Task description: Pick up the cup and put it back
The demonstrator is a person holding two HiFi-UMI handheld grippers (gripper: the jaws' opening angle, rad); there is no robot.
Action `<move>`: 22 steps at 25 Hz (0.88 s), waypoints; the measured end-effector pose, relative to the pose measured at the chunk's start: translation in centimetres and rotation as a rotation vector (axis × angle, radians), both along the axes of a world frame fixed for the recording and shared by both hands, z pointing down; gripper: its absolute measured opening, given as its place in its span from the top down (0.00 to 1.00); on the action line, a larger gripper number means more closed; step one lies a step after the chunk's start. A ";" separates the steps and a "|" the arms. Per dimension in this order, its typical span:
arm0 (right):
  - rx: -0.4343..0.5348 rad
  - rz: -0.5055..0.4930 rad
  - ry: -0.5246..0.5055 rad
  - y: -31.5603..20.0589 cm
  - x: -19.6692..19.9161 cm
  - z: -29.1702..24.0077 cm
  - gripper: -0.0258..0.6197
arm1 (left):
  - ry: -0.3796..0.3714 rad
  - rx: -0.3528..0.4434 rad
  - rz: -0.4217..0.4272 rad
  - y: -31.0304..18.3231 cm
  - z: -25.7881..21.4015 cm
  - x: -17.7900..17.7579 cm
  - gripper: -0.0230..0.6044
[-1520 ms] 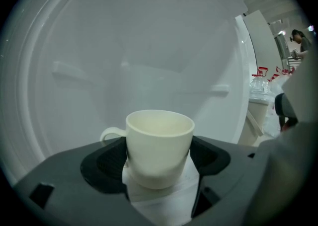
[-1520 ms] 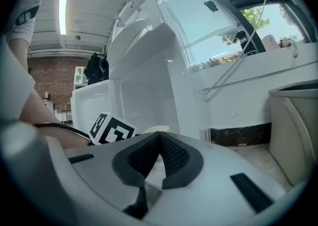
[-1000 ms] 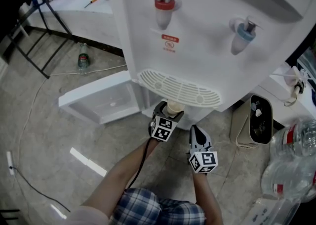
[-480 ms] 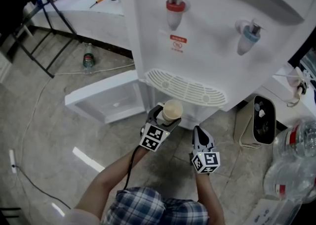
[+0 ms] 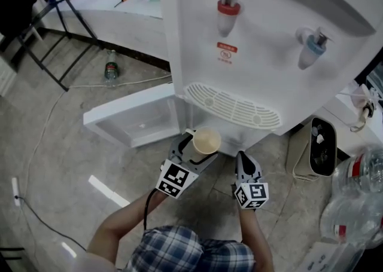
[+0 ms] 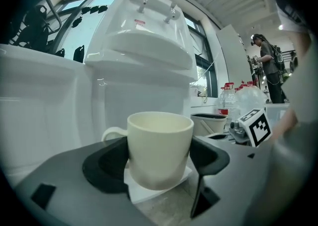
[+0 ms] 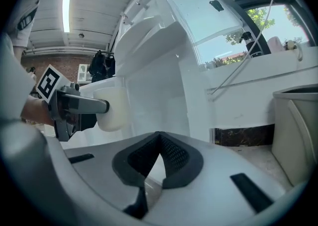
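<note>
A cream cup [image 5: 206, 141] with a small handle sits upright between the jaws of my left gripper [image 5: 192, 148], which is shut on it and holds it in the air just in front of the water dispenser's drip grille [image 5: 232, 106]. In the left gripper view the cup [image 6: 160, 146] fills the middle, its handle to the left, both dark pads pressed on its sides. My right gripper [image 5: 245, 164] hovers to the cup's right with its jaws shut and nothing in them. The right gripper view shows the cup [image 7: 113, 108] at the left, held by the left gripper.
The white water dispenser [image 5: 269, 37] has a red tap [image 5: 228, 15] and a blue tap [image 5: 312, 48]. Its lower door [image 5: 131, 121] lies open on the floor to the left. A bin [image 5: 316, 148] and large water bottles [image 5: 353, 202] stand at the right. A bottle [image 5: 111, 69] lies on the floor.
My left gripper has drawn the cup back from under the drip grille, towards me and slightly left. The right gripper has stayed nearly where it was.
</note>
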State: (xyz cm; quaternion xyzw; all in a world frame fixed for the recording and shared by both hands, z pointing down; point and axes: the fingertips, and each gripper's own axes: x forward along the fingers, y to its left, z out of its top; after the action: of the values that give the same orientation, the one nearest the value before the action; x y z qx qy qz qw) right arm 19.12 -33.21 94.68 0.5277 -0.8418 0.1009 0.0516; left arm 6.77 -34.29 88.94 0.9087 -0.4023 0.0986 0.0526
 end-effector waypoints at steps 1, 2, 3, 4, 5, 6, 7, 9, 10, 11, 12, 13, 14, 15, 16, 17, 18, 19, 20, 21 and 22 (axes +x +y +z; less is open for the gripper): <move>0.001 -0.002 0.000 0.0 -0.1 0.0 0.93 | 0.000 0.001 0.001 0.0 -0.2 0.0 0.33; 0.002 -0.005 -0.001 0.0 -0.2 0.0 0.93 | -0.002 0.004 0.002 0.0 -0.3 0.1 0.33; 0.003 -0.007 -0.002 -0.1 -0.3 -0.1 0.93 | -0.006 0.007 0.002 0.0 -0.3 0.2 0.33; 0.003 -0.009 -0.003 -0.1 -0.4 -0.1 0.93 | -0.008 0.006 0.001 0.0 -0.2 0.3 0.33; 0.003 -0.011 -0.003 -0.1 -0.4 -0.1 0.93 | -0.005 0.002 -0.001 -0.1 0.0 0.4 0.33; 0.004 -0.012 -0.004 0.0 -0.5 -0.1 0.93 | -0.002 -0.003 -0.005 -0.3 0.2 0.5 0.33; 0.004 -0.012 -0.005 0.0 -0.5 -0.2 0.93 | 0.001 -0.007 -0.012 -0.5 0.5 0.6 0.33; 0.006 -0.011 -0.007 0.0 -0.5 -0.3 0.93 | 0.007 -0.012 -0.036 -1.0 1.1 0.7 0.33; 0.007 -0.010 -0.007 0.1 -0.5 -0.3 0.93 | 0.012 -0.014 -0.049 -1.3 1.4 0.7 0.33; 0.008 -0.009 -0.008 0.1 -0.4 -0.4 0.93 | 0.020 -0.016 -0.062 -1.6 1.7 0.9 0.33; 0.008 -0.009 -0.008 0.1 -0.3 -0.4 0.93 | 0.028 -0.018 -0.071 -2.0 1.9 1.1 0.33; 0.008 -0.009 -0.008 0.2 -0.3 -0.5 0.93 | 0.036 -0.019 -0.077 -2.3 2.1 1.4 0.33; 0.009 -0.010 -0.007 0.2 -0.3 -0.5 0.93 | 0.040 -0.018 -0.080 -2.7 2.2 1.7 0.33; 0.009 -0.011 -0.007 0.2 -0.4 -0.5 0.93 | 0.039 -0.015 -0.082 -3.2 2.4 2.1 0.33; 0.010 -0.012 -0.008 0.3 -0.4 -0.6 0.93 | 0.035 -0.014 -0.084 -3.7 2.5 2.4 0.33; 0.012 -0.013 -0.009 0.3 -0.4 -0.6 0.93 | 0.031 -0.016 -0.086 -4.2 2.8 2.7 0.33; 0.014 -0.013 -0.009 0.3 -0.4 -0.7 0.93 | 0.029 -0.018 -0.090 -4.7 3.1 2.9 0.33; 0.015 -0.013 -0.009 0.3 -0.4 -0.8 0.93 | 0.029 -0.020 -0.096 -5.2 3.3 3.2 0.33; 0.017 -0.014 -0.009 0.3 -0.4 -0.8 0.93 | 0.029 -0.021 -0.102 -5.8 3.6 3.5 0.33; 0.017 -0.016 -0.009 0.3 -0.4 -0.8 0.93 | 0.028 -0.022 -0.108 -6.4 3.8 3.7 0.33; 0.016 -0.017 -0.009 0.3 -0.4 -0.8 0.93 | 0.026 -0.024 -0.114 -6.9 4.1 3.9 0.33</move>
State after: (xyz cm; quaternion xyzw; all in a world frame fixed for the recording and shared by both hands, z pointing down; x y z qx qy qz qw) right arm 18.74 -32.86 93.90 0.5206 -0.8472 0.0960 0.0443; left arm 10.69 -41.24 93.07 0.8849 -0.4512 0.0886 0.0742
